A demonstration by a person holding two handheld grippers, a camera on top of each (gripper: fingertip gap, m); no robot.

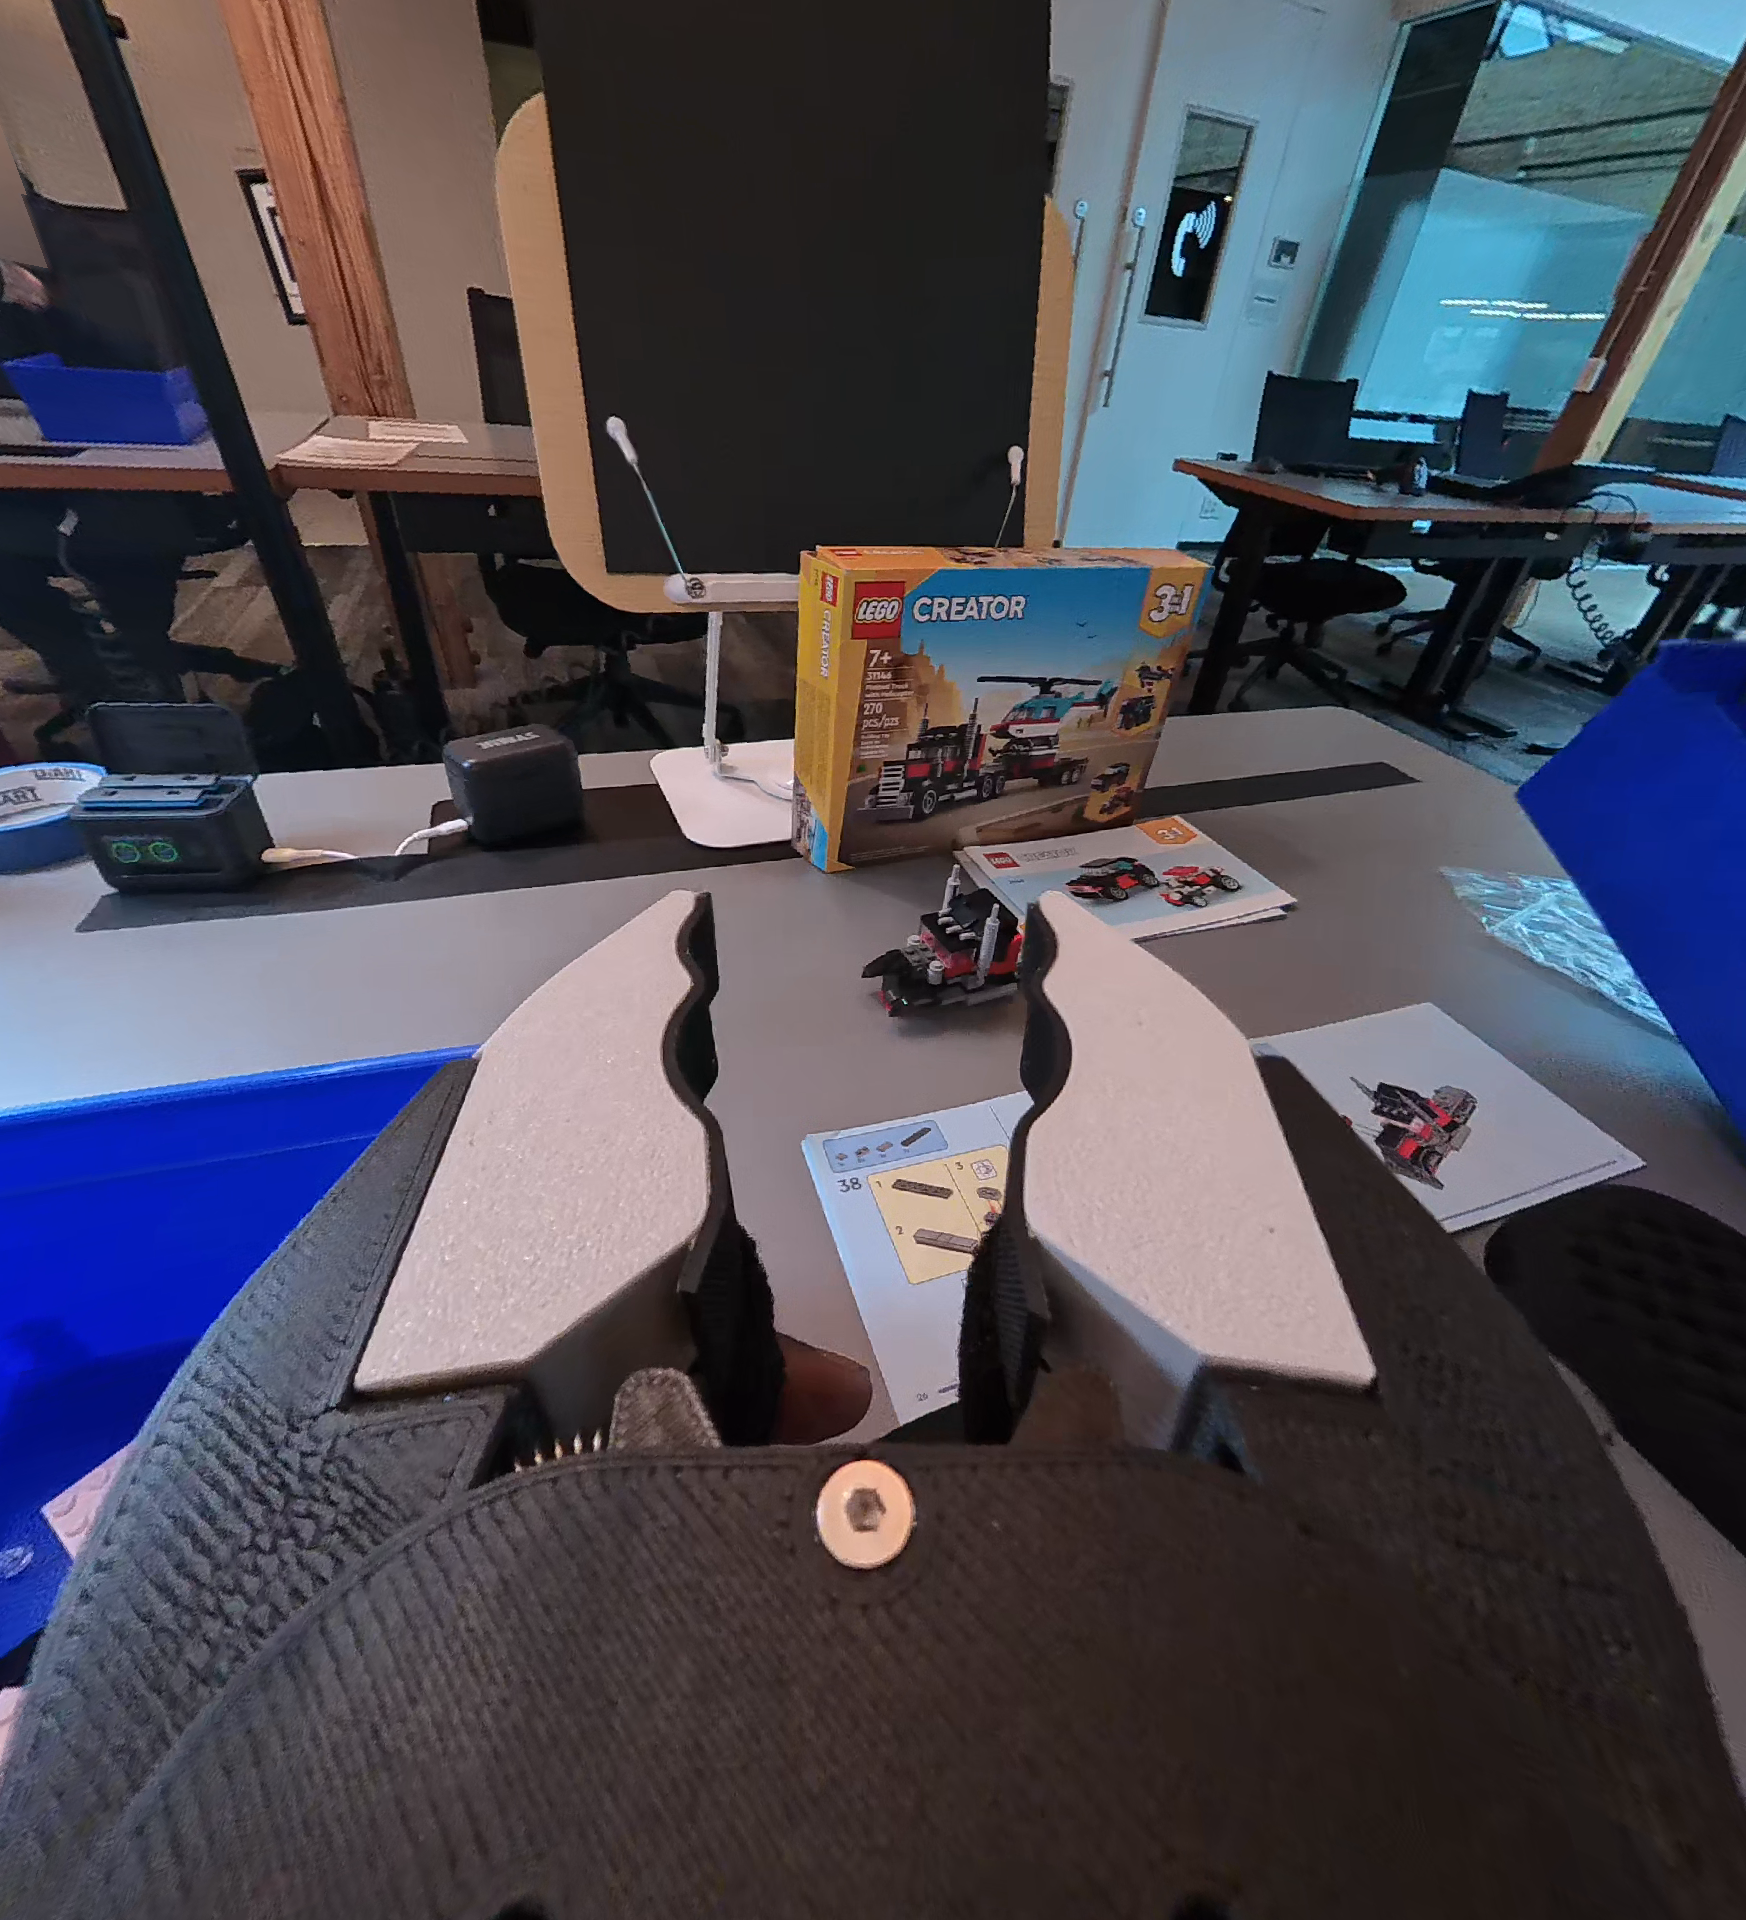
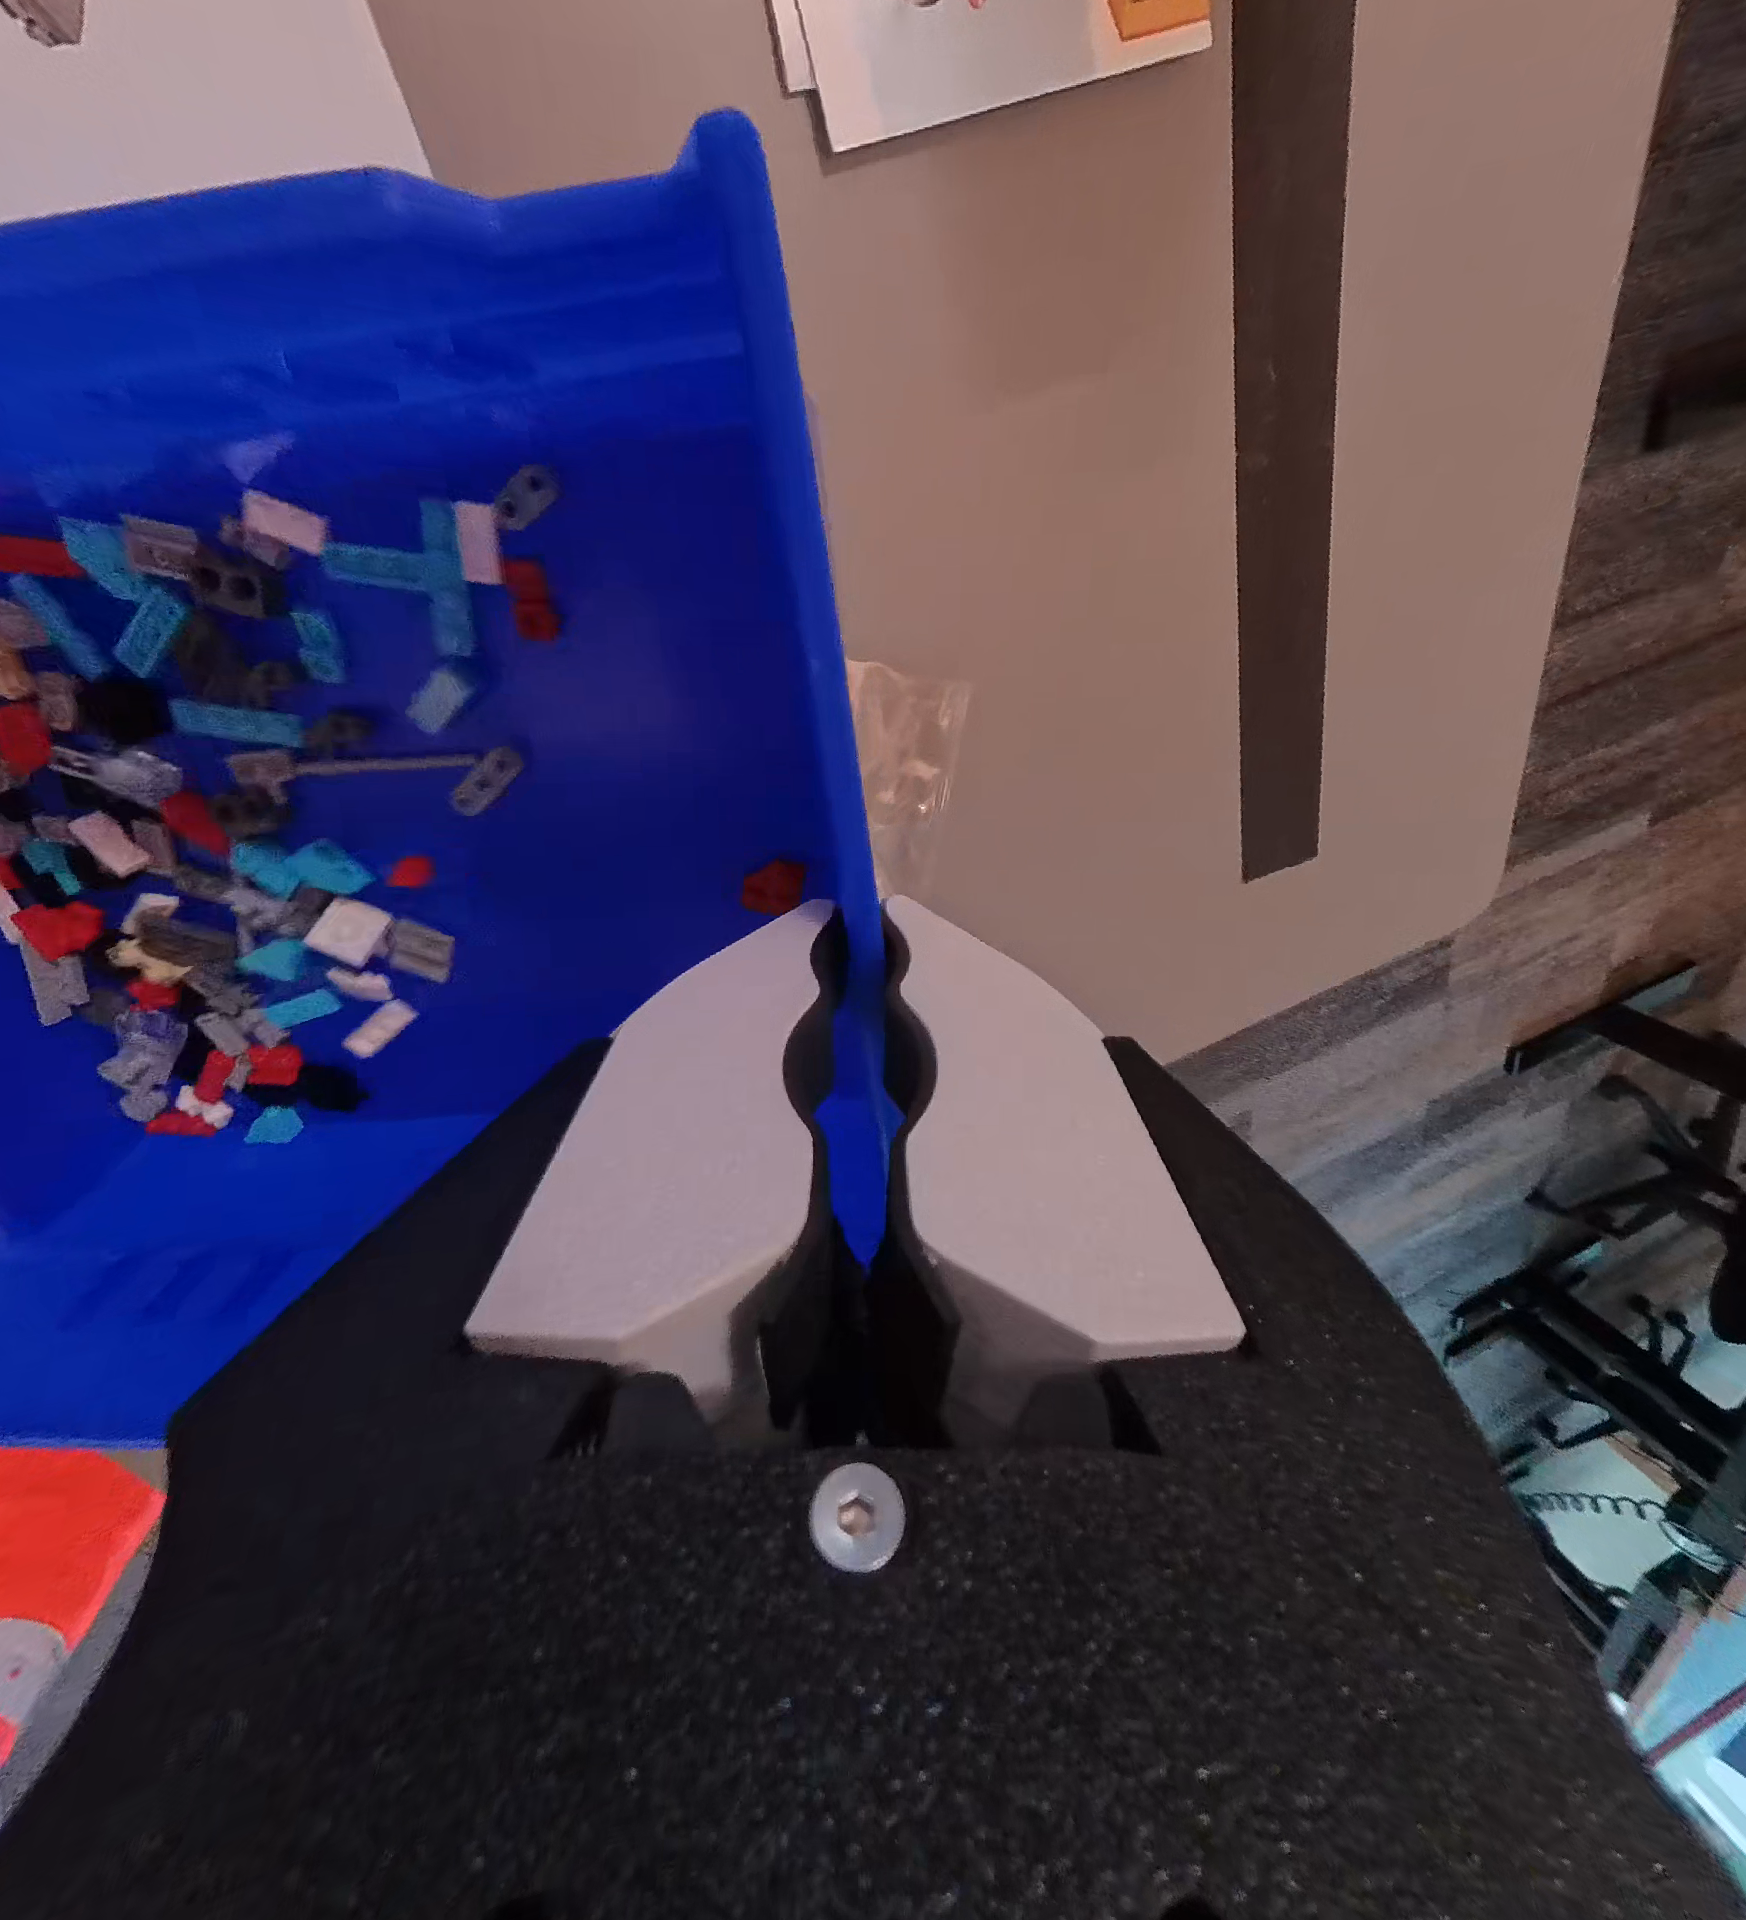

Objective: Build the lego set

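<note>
open office: rows of desks (image 1: 1492, 499), swivel chairs (image 1: 1316, 603), glass partitions (image 1: 1534, 260).

The grey worktop (image 1: 277, 997) carries a black strip (image 1: 640, 831) along its far side. On it stand a set box (image 1: 994, 707), a white stand base (image 1: 723, 800), a black charger (image 1: 514, 781), a camera case (image 1: 168, 821) and a tape roll (image 1: 1, 816). Nearer lie a truck model (image 1: 952, 951), a closed booklet (image 1: 1129, 878), an open manual (image 1: 1451, 1122), a clear bag (image 1: 1544, 930) and a blue bin (image 1: 121, 1195).

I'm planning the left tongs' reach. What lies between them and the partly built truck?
Only bare grey table separates the open left tongs from the partly built truck in the left wrist view; the open instruction booklet lies nearer.
</note>
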